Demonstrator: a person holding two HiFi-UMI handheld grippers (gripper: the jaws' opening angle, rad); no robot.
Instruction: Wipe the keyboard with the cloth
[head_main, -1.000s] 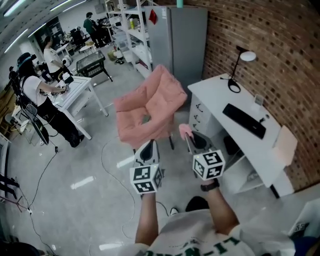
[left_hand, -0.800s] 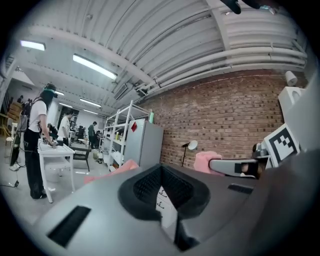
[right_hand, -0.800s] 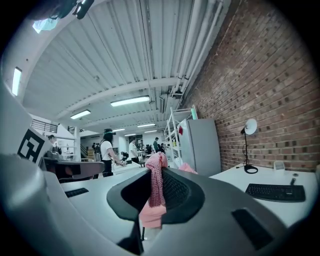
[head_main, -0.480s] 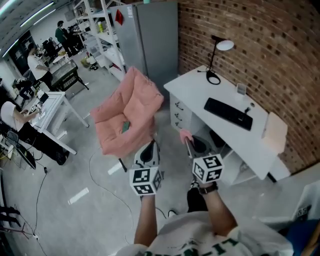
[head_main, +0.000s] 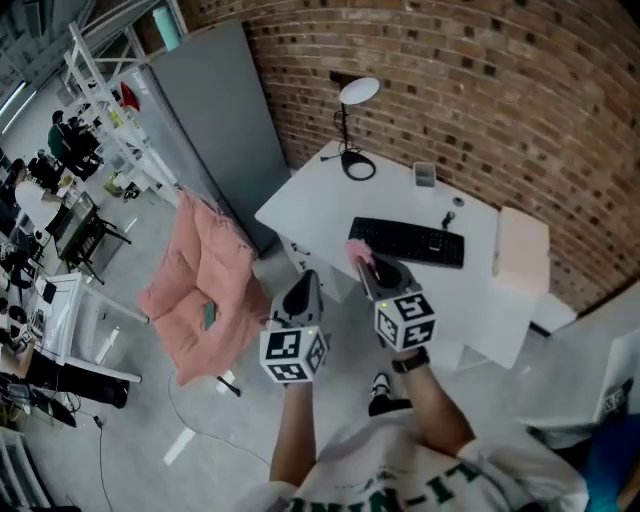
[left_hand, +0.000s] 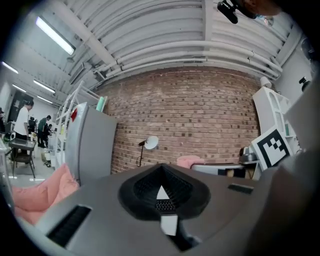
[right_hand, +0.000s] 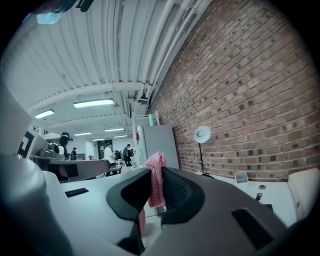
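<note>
Swung round and closed in on the desk (head_main: 310, 205), now facing the keyboard (head_main: 405, 242) almost square on, flat at mid-desk below the brick wall, no longer glimpsed far off to the right. Pinching the pink cloth (right_hand: 156, 172) tight in the right gripper (head_main: 365, 268), jaws clamped on a fold, tuft poking up, hovering by the keyboard's left end. Carrying nothing in the left gripper (head_main: 306, 285), jaws pressed together, held left, off the desk's near edge. Not on the keys yet, by the look of it; probably only needs lowering the cloth and sweeping right.
</note>
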